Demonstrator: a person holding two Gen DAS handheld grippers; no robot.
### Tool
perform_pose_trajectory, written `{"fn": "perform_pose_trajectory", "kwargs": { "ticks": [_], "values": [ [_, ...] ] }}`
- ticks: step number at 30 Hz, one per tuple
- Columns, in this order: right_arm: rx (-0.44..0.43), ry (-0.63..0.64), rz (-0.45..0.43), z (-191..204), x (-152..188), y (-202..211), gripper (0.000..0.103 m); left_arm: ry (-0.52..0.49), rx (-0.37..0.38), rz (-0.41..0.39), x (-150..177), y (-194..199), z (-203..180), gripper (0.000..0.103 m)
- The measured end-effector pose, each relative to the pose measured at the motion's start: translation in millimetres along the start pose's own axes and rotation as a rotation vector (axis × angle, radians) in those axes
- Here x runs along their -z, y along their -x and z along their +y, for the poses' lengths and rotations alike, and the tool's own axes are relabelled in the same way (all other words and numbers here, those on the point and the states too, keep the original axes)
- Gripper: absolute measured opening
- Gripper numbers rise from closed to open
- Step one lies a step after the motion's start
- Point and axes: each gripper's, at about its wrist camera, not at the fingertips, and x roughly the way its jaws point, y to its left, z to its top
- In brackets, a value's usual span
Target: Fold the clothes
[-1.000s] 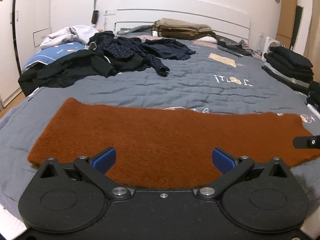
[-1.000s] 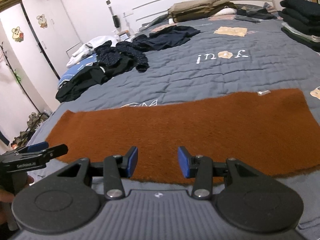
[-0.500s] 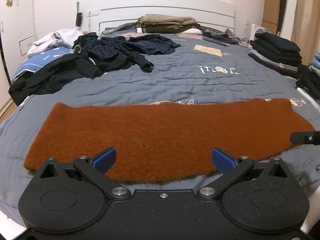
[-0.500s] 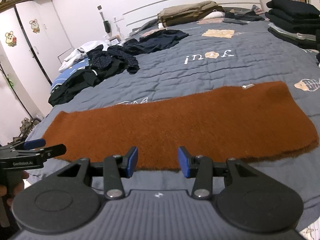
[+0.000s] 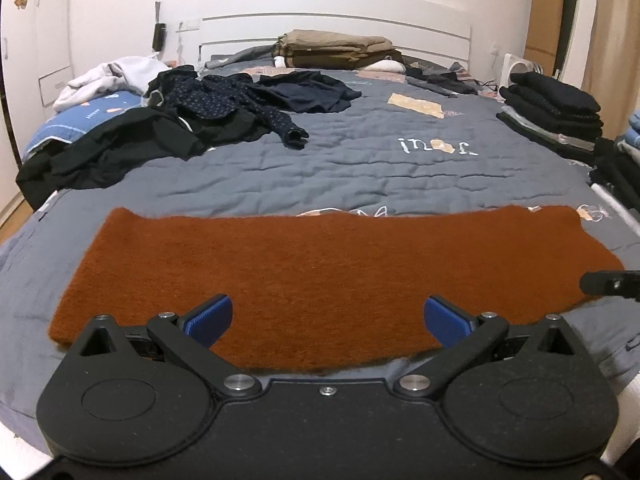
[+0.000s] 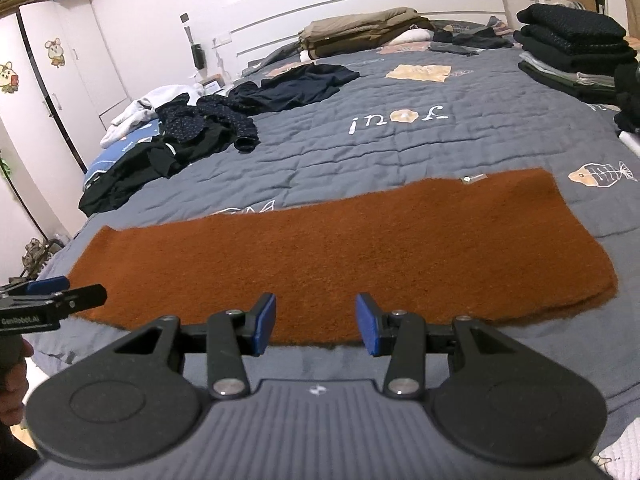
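A long rust-brown fuzzy cloth (image 5: 328, 264) (image 6: 320, 248) lies flat across the near part of the grey quilted bed. My left gripper (image 5: 326, 318) hovers over the cloth's near edge, jaws wide open, nothing between the blue pads (image 5: 210, 318). My right gripper (image 6: 316, 322) hangs above the near edge too, jaws partly apart and empty. In the right wrist view the left gripper (image 6: 52, 298) pokes in at the cloth's left end. In the left wrist view a dark tip of the right gripper (image 5: 610, 283) shows by the right end.
Unfolded dark clothes (image 5: 192, 120) (image 6: 192, 132) lie heaped at the bed's far left. Folded dark stacks (image 5: 556, 112) (image 6: 576, 48) sit on the right side, and a folded khaki pile (image 5: 340, 48) rests by the headboard. A white wardrobe (image 6: 60, 68) stands to the left.
Both wrist views have swung a little: the cloth now sits slightly farther from the jaws and more of its ends is in view. The cloth lies as before; both jaws keep their width.
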Motion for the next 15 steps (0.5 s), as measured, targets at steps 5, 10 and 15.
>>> {"fn": "perform_pose_trajectory", "kwargs": {
  "ticks": [5, 10, 15],
  "values": [
    [-0.012, 0.011, 0.003, 1, 3, 3, 0.043, -0.003, -0.006, 0.001, 3, 3, 2, 0.103],
    [-0.025, 0.020, 0.001, 5, 3, 5, 0.043, 0.025, -0.037, 0.008, 7, 5, 15, 0.103],
    [-0.049, 0.027, -0.004, 15, 1, 5, 0.043, 0.085, -0.069, -0.013, 9, 13, 40, 0.103]
  ]
}}
